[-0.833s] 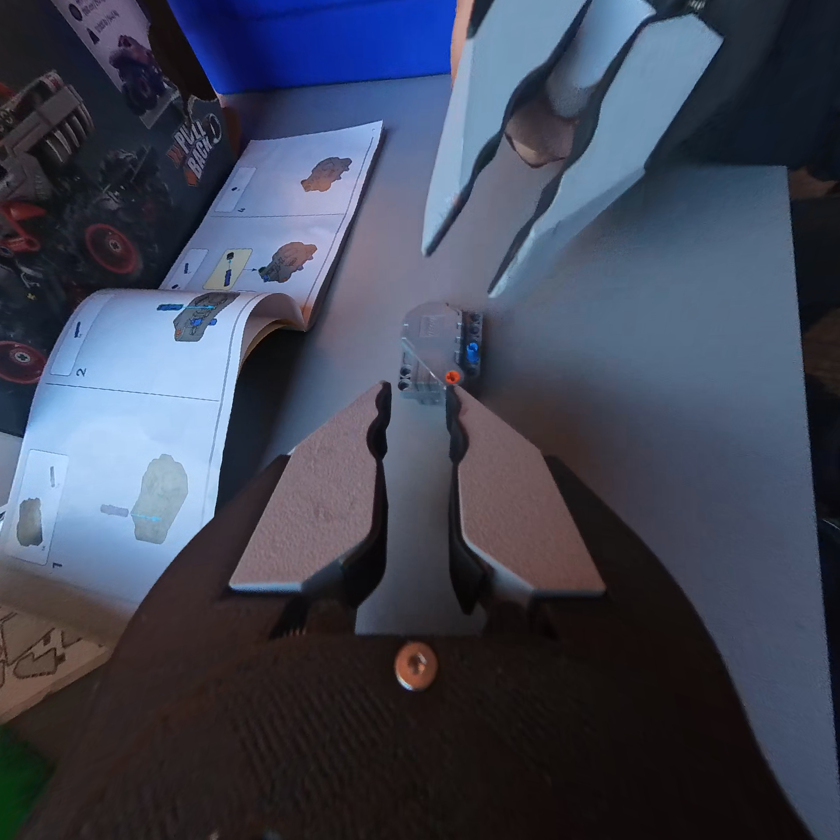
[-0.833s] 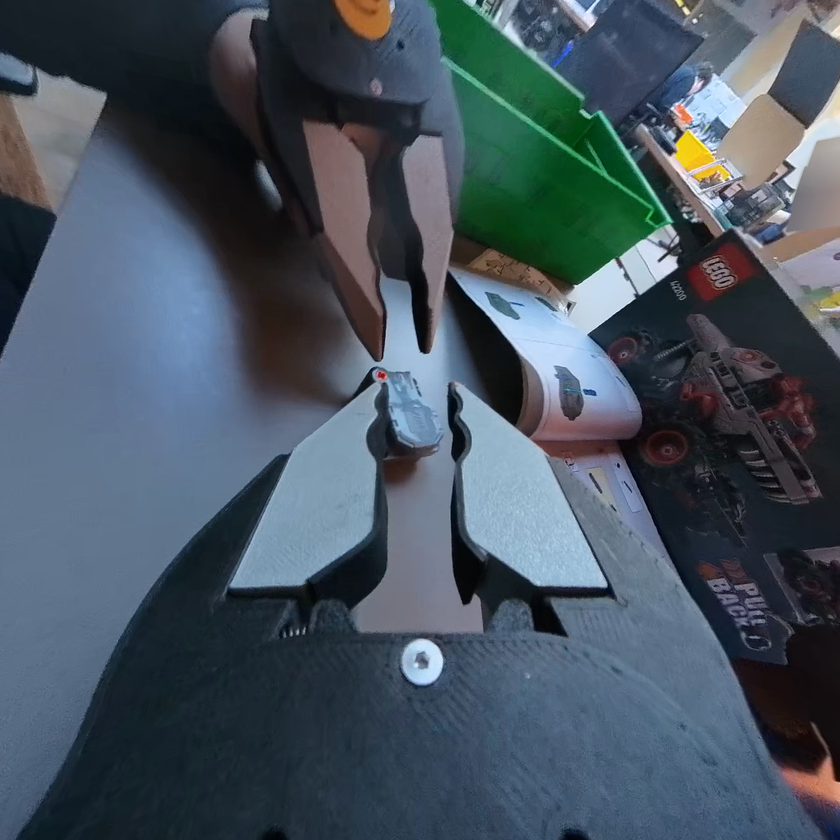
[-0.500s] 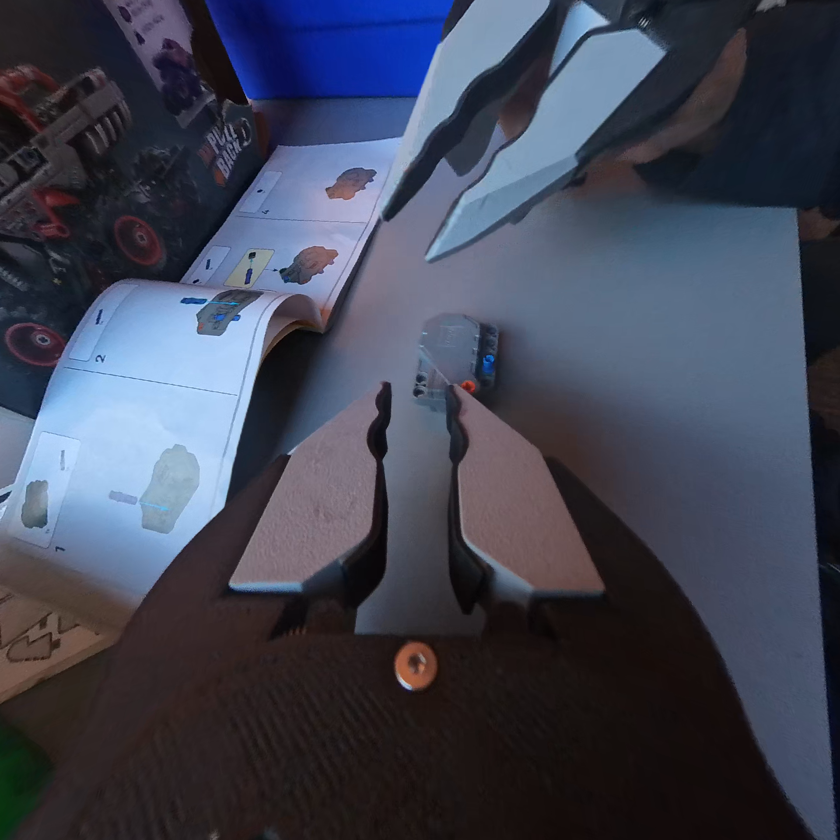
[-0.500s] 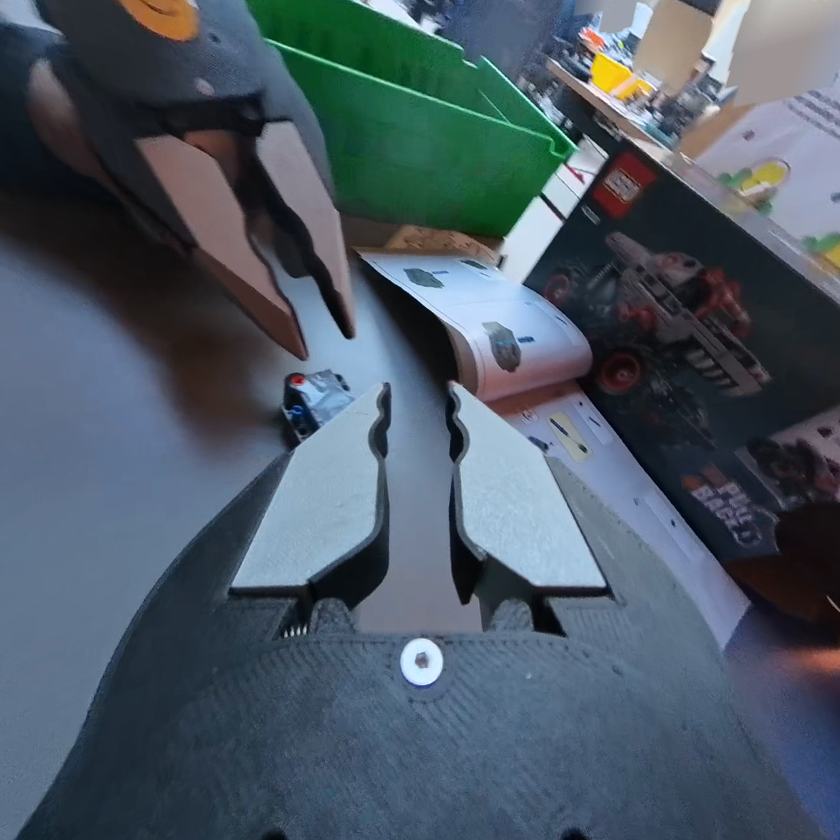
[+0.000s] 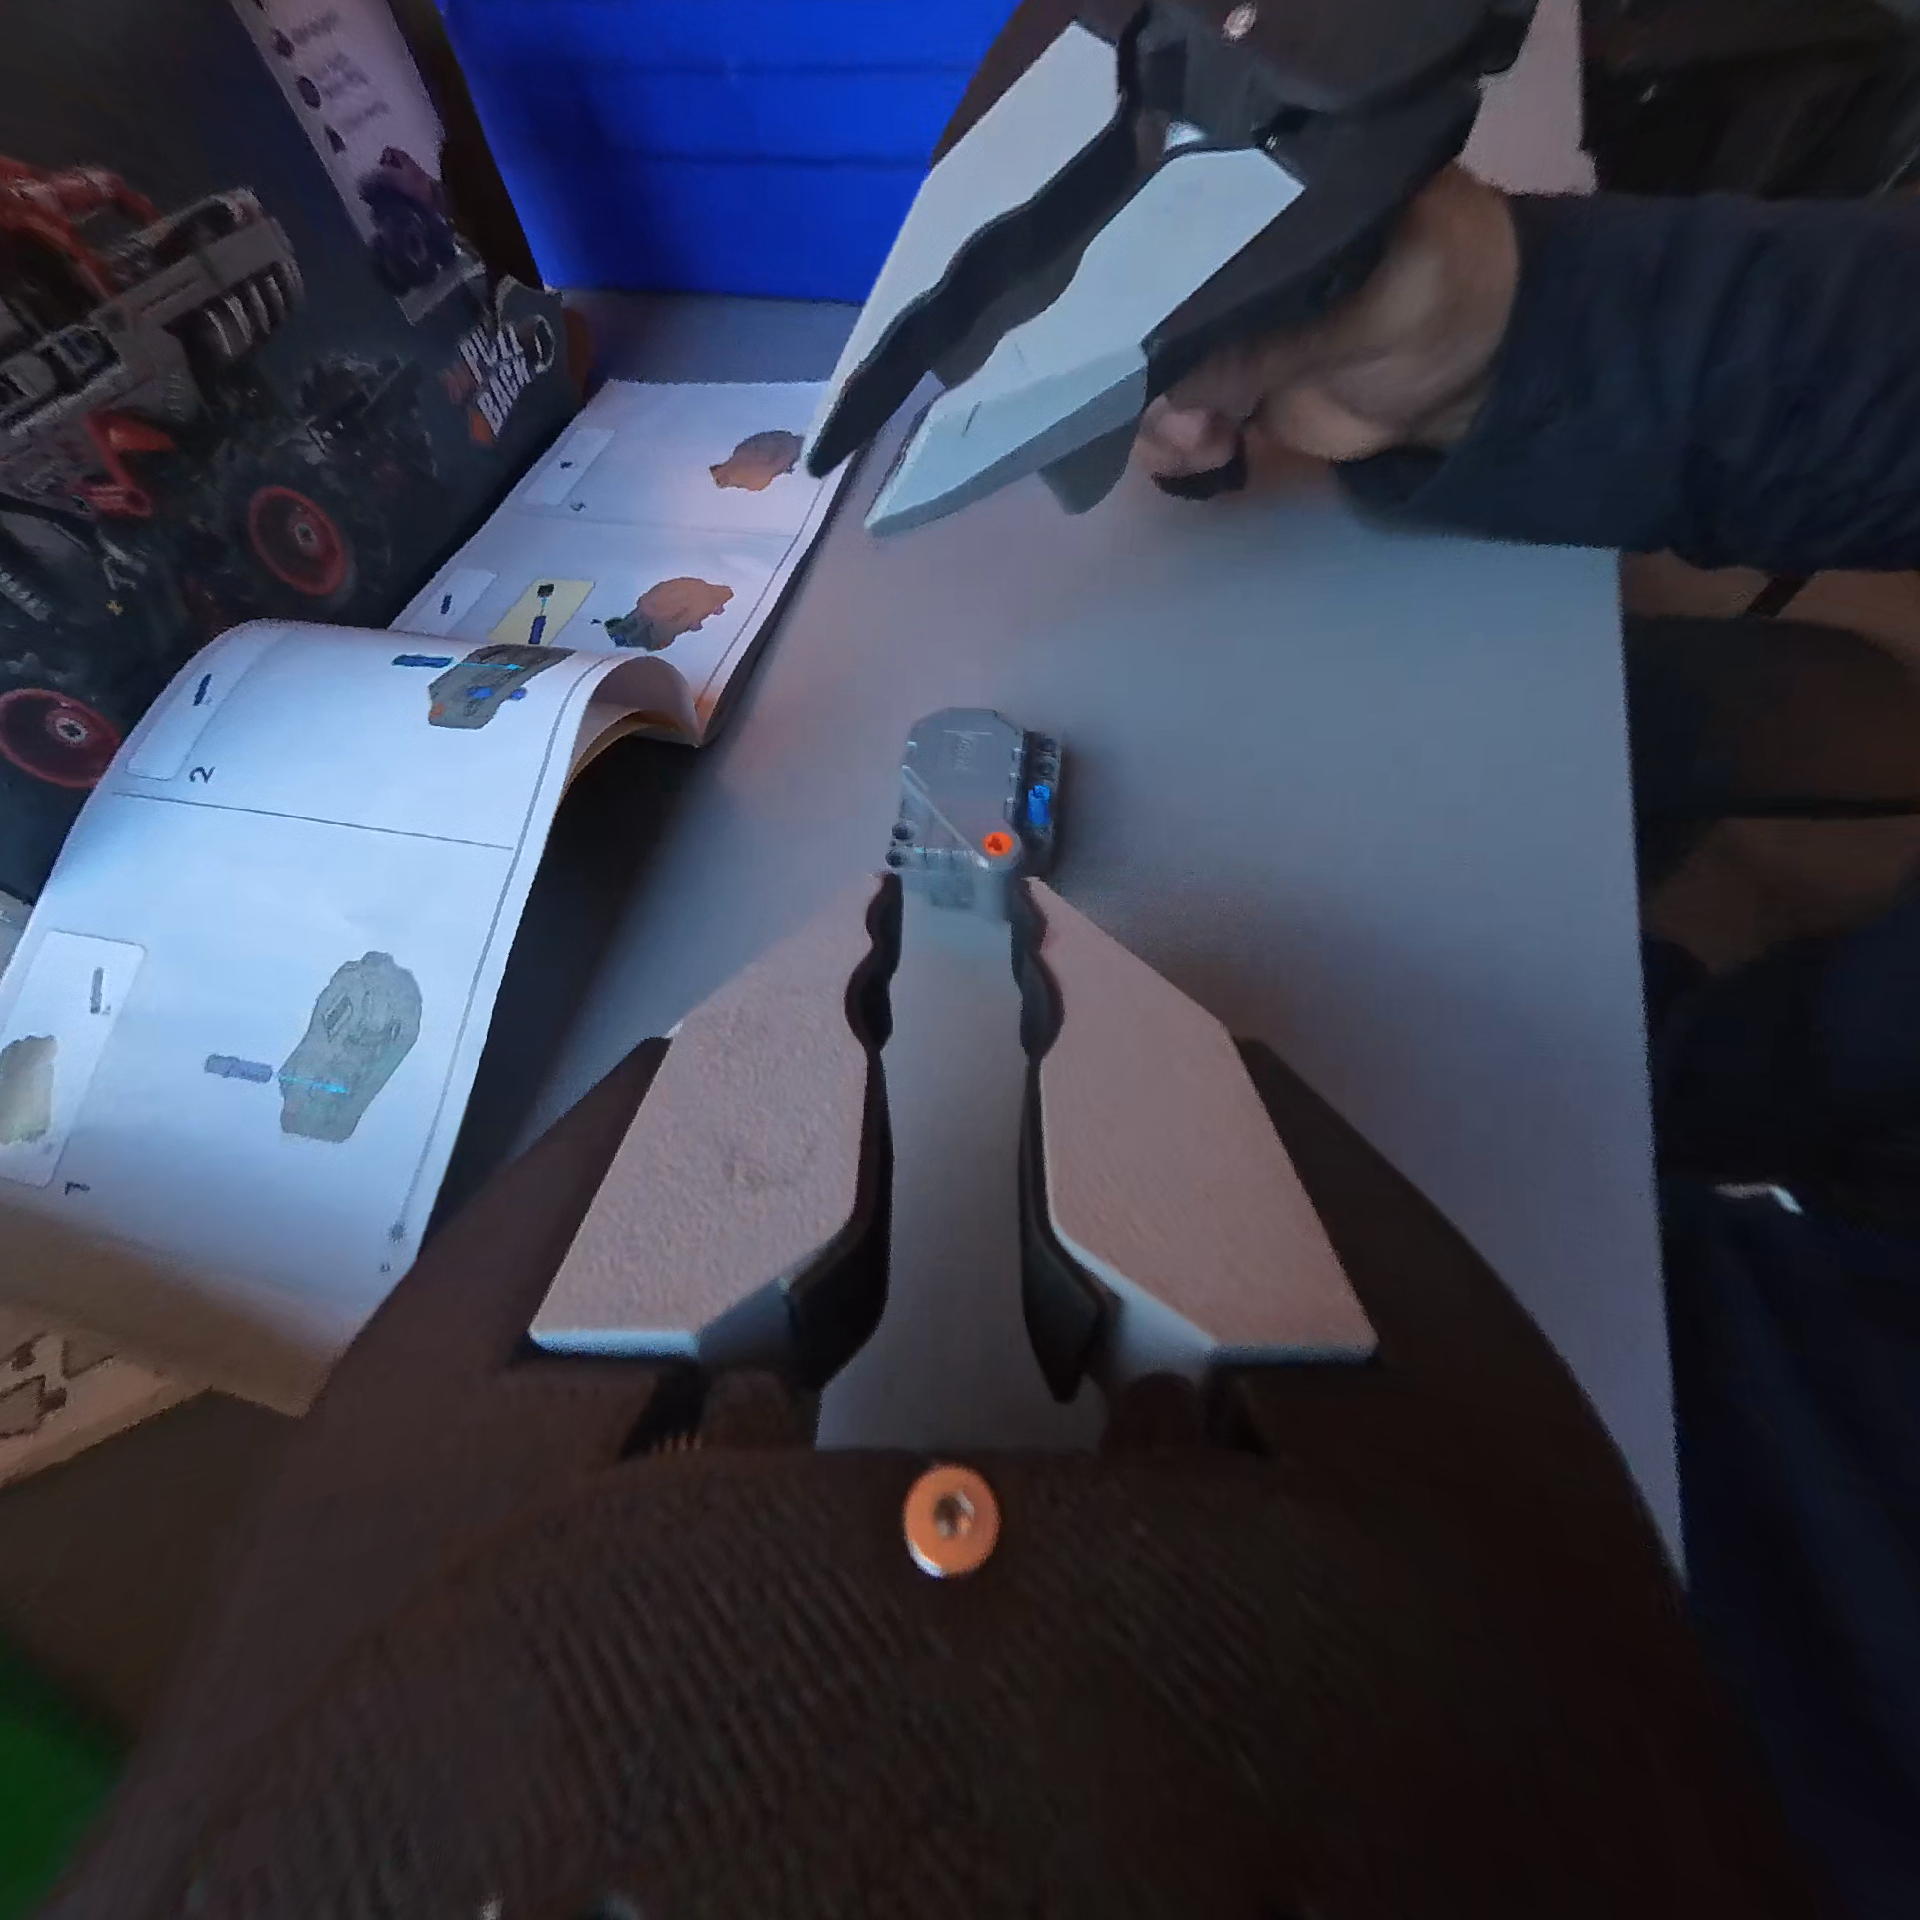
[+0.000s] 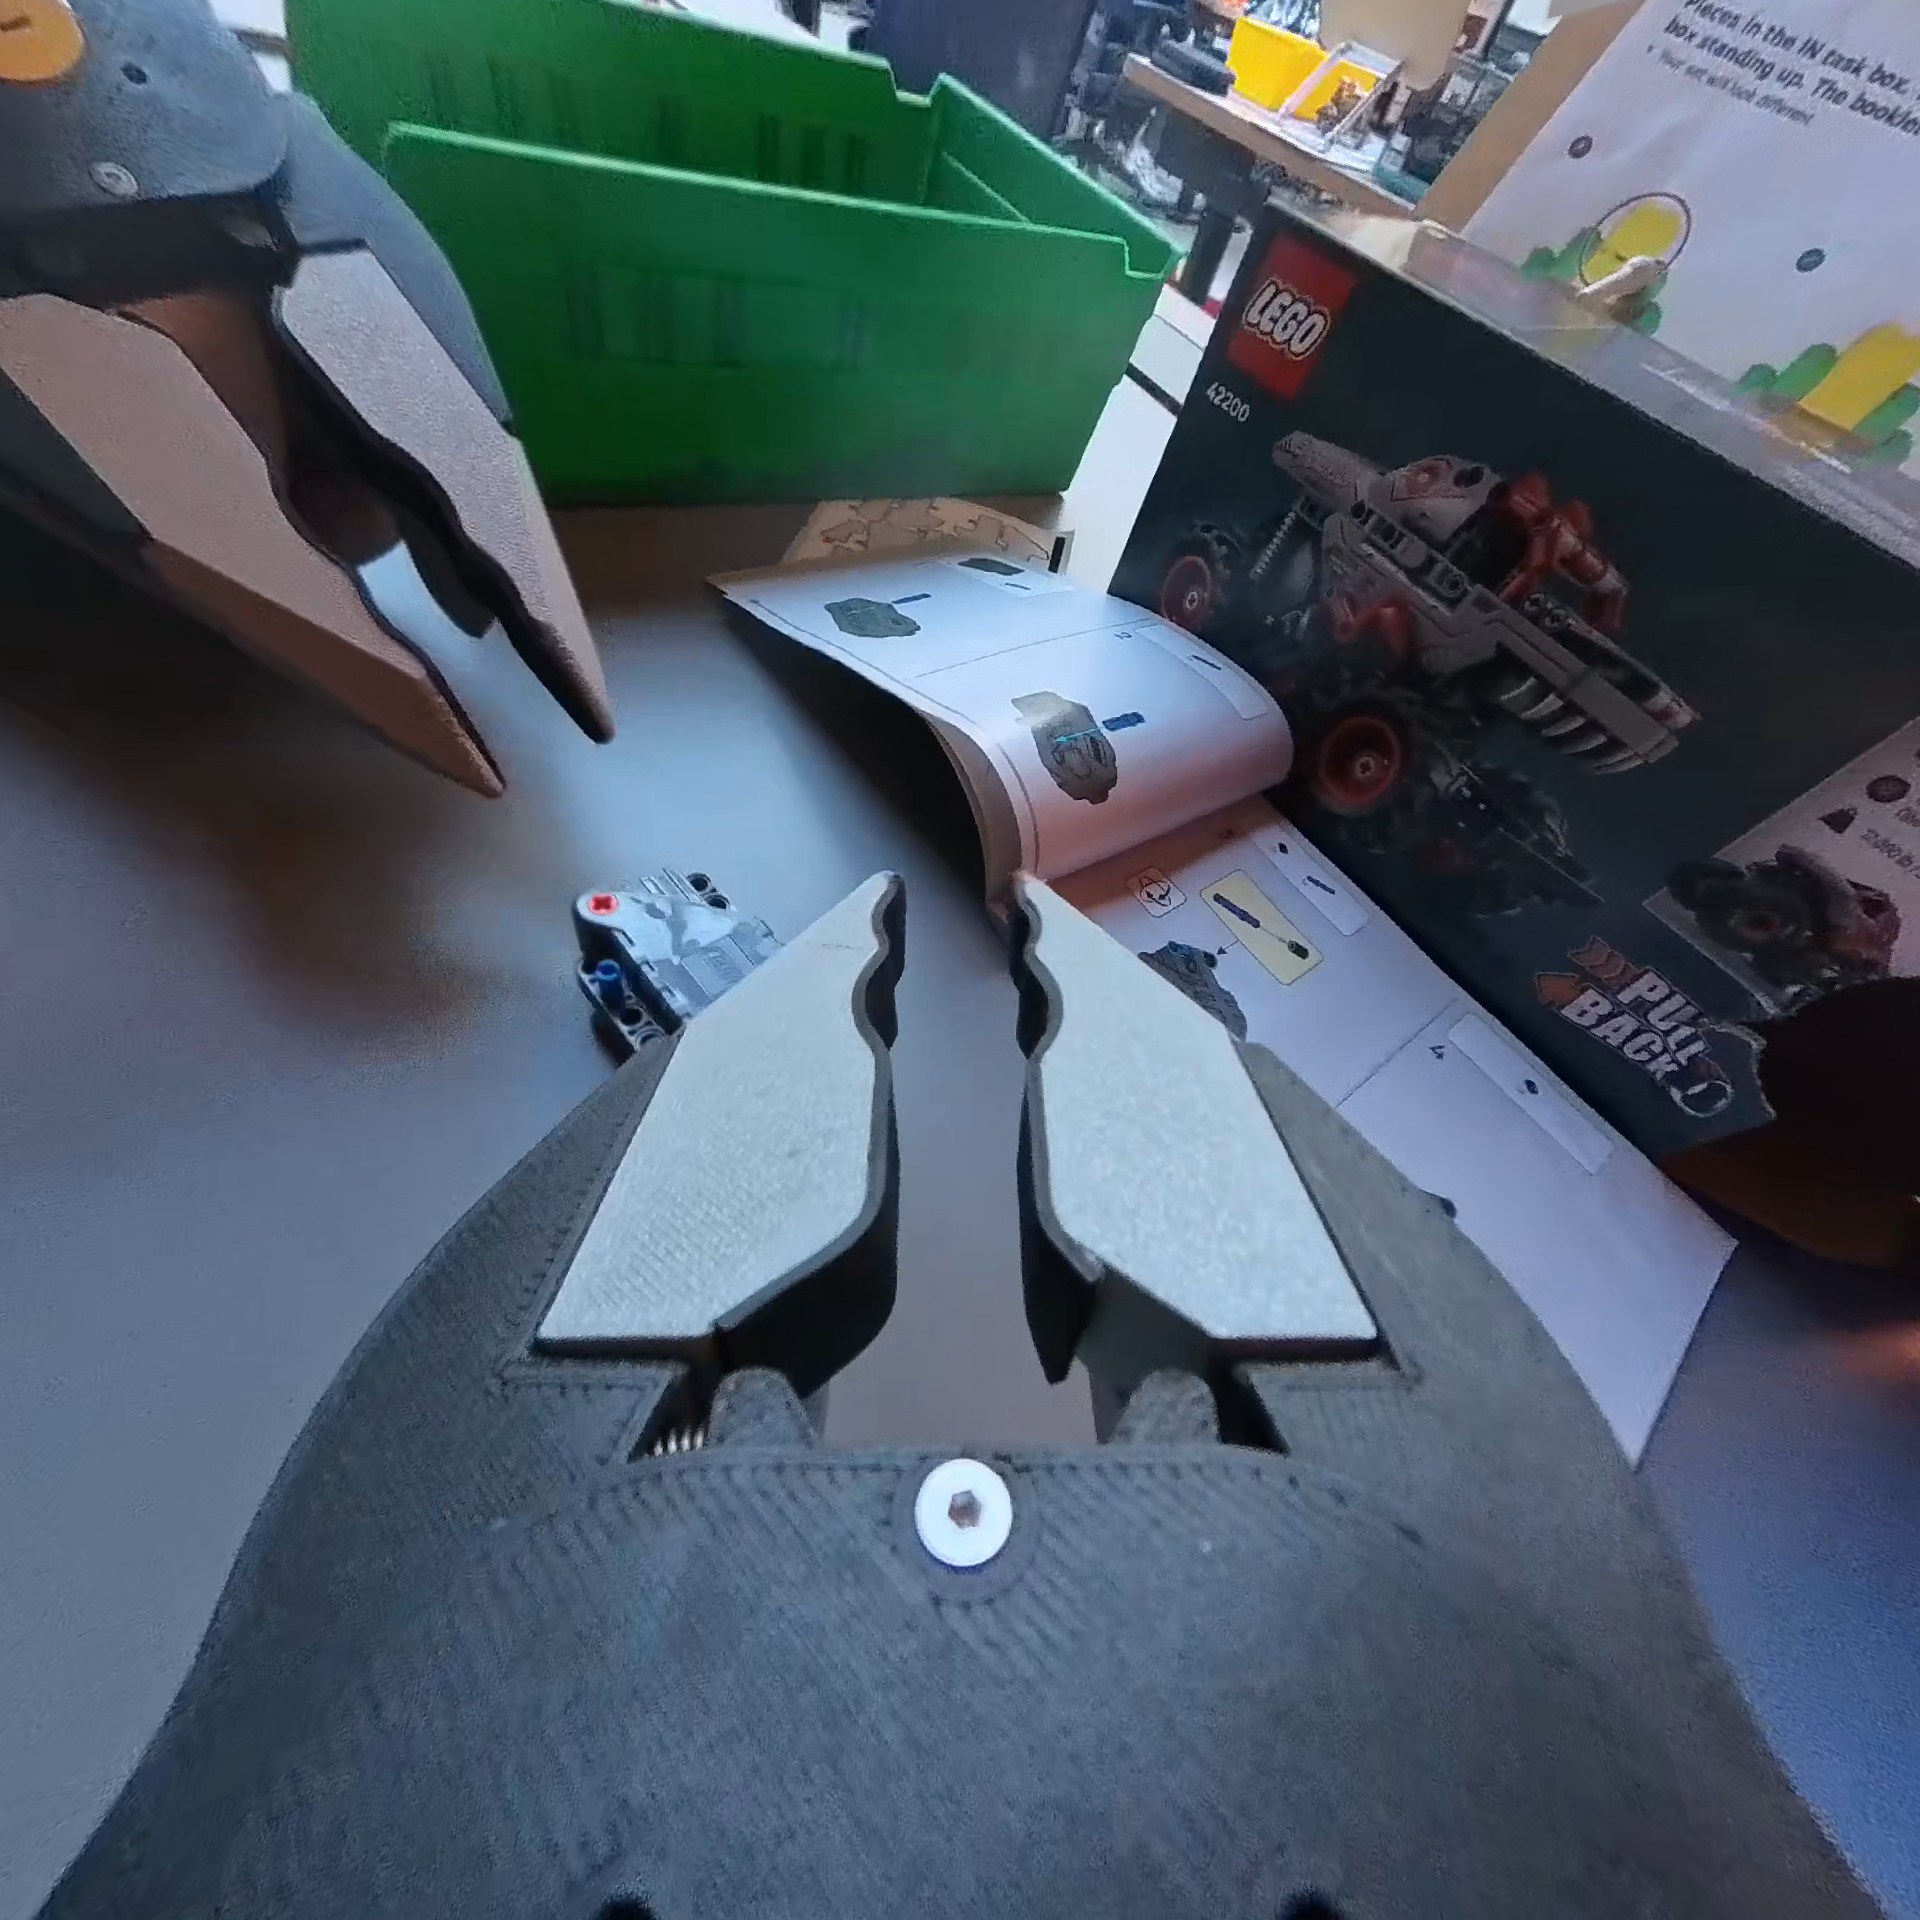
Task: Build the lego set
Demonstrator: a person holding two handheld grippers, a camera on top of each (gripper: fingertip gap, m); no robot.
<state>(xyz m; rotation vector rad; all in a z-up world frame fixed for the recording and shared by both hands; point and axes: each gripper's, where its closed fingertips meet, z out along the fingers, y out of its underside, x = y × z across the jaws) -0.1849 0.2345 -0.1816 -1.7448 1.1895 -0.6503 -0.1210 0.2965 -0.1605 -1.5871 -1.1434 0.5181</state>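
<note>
A: On the grey surface (image 5: pixel 1299 665), centre: one small grey lego assembly (image 5: pixel 971 805), lying flat, with a red-orange pin end and a blue pin showing. Left gripper (image 5: pixel 954 894) sits just behind it, fingers parted by a narrow gap, nothing between them. Whether the tips touch the piece, I cannot tell.

B: Right gripper (image 6: pixel 954 914)?

A: Same partial opening, empty. In its own view the lego assembly (image 6: pixel 675 961) lies off to the left of its left finger, partly hidden behind it. It hangs near the instruction booklet (image 6: pixel 1122 727). A hand (image 5: pixel 1361 343) in a dark sleeve holds it.

B: Printed matter?

A: Booklet lies open, pages curled, showing numbered step diagrams of a grey part with blue pins. Behind it stands the dark set box (image 6: pixel 1507 675): red brand logo, a set number, a picture of a grey-and-red monster truck, and an orange-and-white slogan badge. A white printed card (image 6: pixel 1714 156) stands behind the box. Wording not recorded.

B: Containers?

A: Green bin (image 6: pixel 727 343), far side of the surface; contents not visible from this angle. Blue bin (image 5: pixel 707 135) in the left wrist view; only its wall shows.
</note>
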